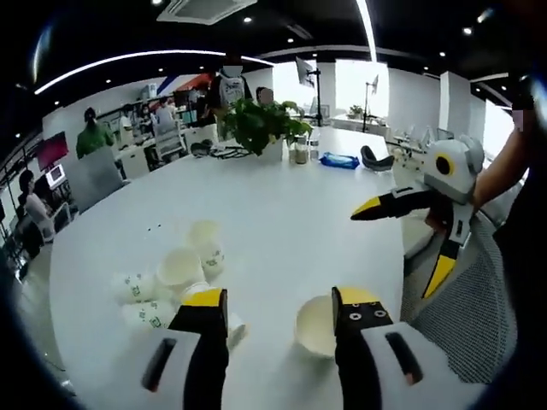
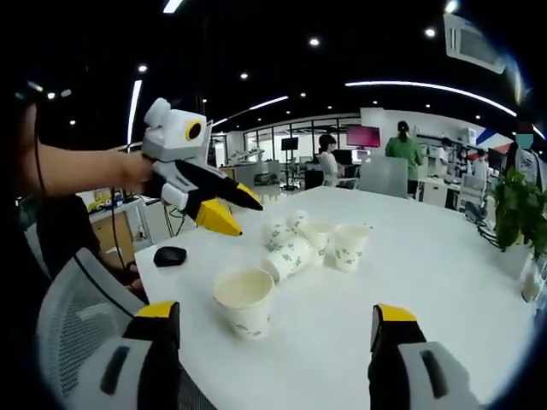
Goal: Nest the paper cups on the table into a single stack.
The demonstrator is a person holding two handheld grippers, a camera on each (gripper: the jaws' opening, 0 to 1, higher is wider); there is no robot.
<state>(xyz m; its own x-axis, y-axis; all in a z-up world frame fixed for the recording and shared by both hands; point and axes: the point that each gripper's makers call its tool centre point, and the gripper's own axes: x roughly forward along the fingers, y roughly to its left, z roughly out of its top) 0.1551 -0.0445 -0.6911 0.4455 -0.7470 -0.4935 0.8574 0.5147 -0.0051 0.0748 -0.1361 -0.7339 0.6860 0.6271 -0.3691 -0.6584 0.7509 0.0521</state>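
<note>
One white paper cup (image 1: 317, 325) stands upright on the white table (image 1: 282, 213), just ahead of my left gripper (image 1: 279, 306), whose jaws are open and hold nothing. To the left is a cluster of several cups (image 1: 181, 267), some upright, some on their sides. My right gripper (image 1: 391, 254) hovers open over the table's right edge. In the right gripper view the lone cup (image 2: 244, 301) stands before the open right gripper (image 2: 275, 323), with the cluster of cups (image 2: 314, 243) behind it. The left gripper (image 2: 249, 219) is open above them.
A potted plant (image 1: 261, 124), a blue packet (image 1: 339, 161) and a dark object (image 1: 376, 160) sit at the table's far end. A black mouse (image 2: 169, 254) lies near the table edge. A mesh chair (image 1: 466, 316) stands beside the table. People work in the background.
</note>
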